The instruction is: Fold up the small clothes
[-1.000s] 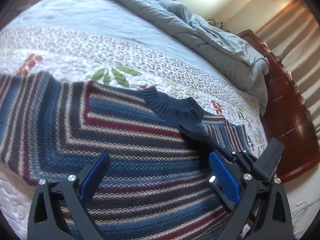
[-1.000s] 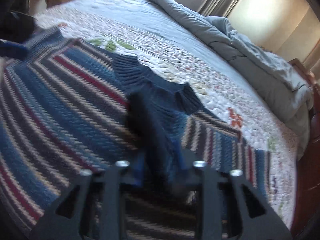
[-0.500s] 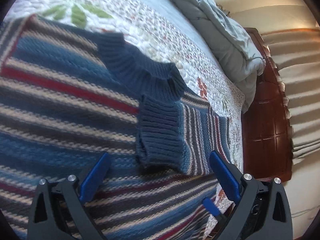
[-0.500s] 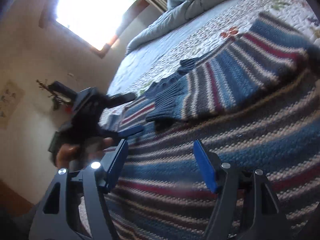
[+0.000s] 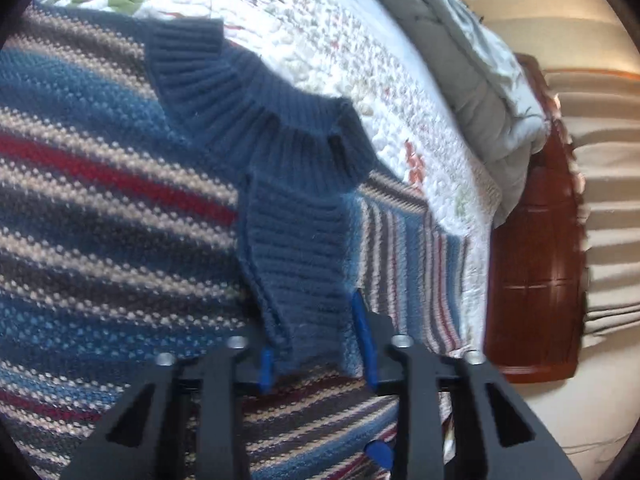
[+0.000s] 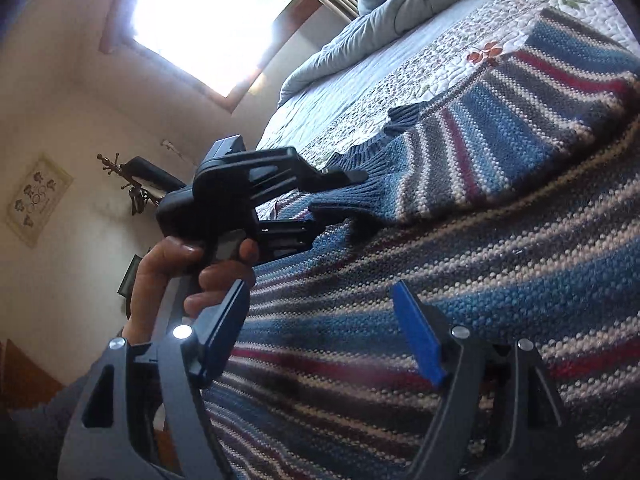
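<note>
A striped knit sweater point(image 5: 100, 208) in blue, red, grey and cream lies flat on the quilted bed. Its navy ribbed collar point(image 5: 256, 112) is at the top. One sleeve is folded over the body, ending in a navy ribbed cuff point(image 5: 296, 264). My left gripper point(image 5: 316, 344) is shut on that cuff. In the right wrist view the left gripper point(image 6: 340, 196) grips the cuff point(image 6: 360, 196) from the left. My right gripper point(image 6: 320, 344) is open and empty, low over the sweater's body point(image 6: 440, 272).
A floral quilt point(image 5: 340, 60) covers the bed, with a rumpled grey duvet point(image 5: 480, 64) at the far end. A dark wooden footboard point(image 5: 536, 248) stands at the right. A bright window point(image 6: 208, 12) and cream wall are behind the left gripper.
My left gripper has moved in over the folded sleeve and closed on its cuff. My right gripper let the sleeve go, swung round and now hangs open over the body.
</note>
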